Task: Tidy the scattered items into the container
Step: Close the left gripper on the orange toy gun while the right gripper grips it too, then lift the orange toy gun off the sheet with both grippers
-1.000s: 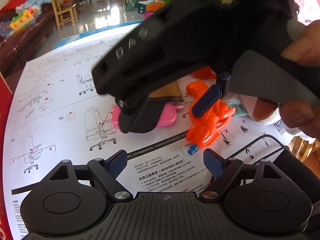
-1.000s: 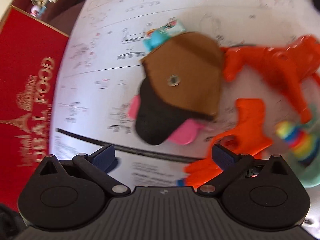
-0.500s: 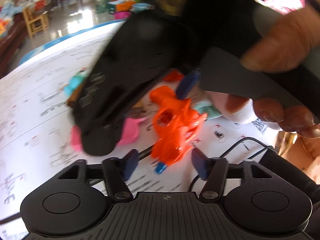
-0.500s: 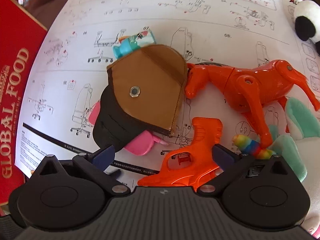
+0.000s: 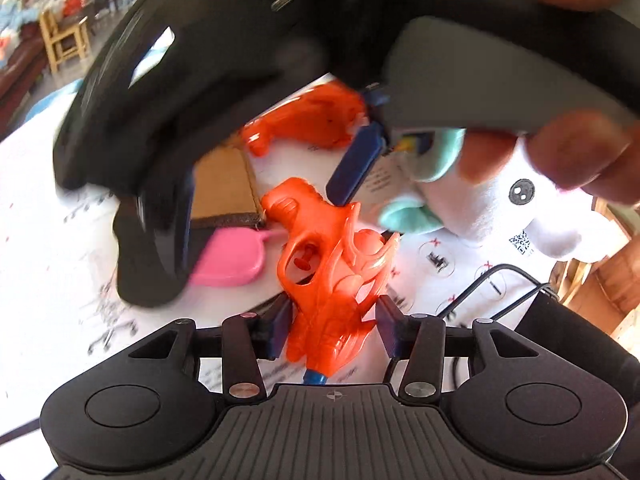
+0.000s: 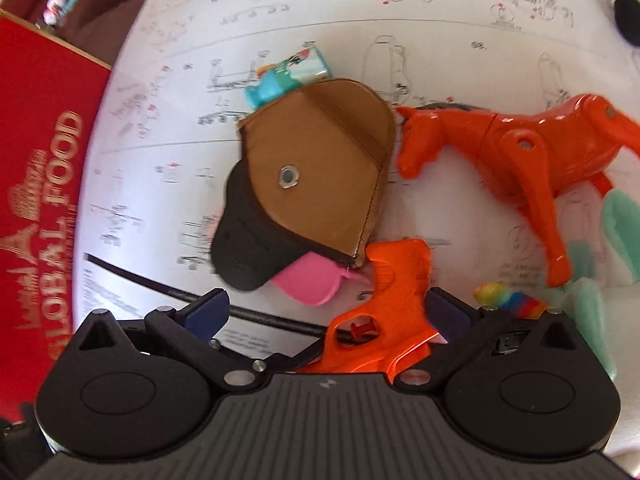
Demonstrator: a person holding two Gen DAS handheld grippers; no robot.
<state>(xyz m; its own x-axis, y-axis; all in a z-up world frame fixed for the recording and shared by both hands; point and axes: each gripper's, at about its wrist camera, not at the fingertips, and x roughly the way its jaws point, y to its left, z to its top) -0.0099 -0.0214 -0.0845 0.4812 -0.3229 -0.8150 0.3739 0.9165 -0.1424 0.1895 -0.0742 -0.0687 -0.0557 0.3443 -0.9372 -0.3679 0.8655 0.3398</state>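
The left gripper [image 5: 331, 330] is seen closing about the orange toy pistol [image 5: 332, 276], which lies between its jaws on the instruction sheet [image 6: 280, 12]; contact cannot be told. The right gripper [image 6: 326, 312] is held wide, gripping nothing

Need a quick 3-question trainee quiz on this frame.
1. True or false: the brown pouch partly covers the pink item.
2. The toy horse is: A green, B orange, C blue.
3. What lies between the fingers of the left hand-held gripper?
Key: 1 true. 2 B. 3 the orange toy gun; the jaws are closing around it.
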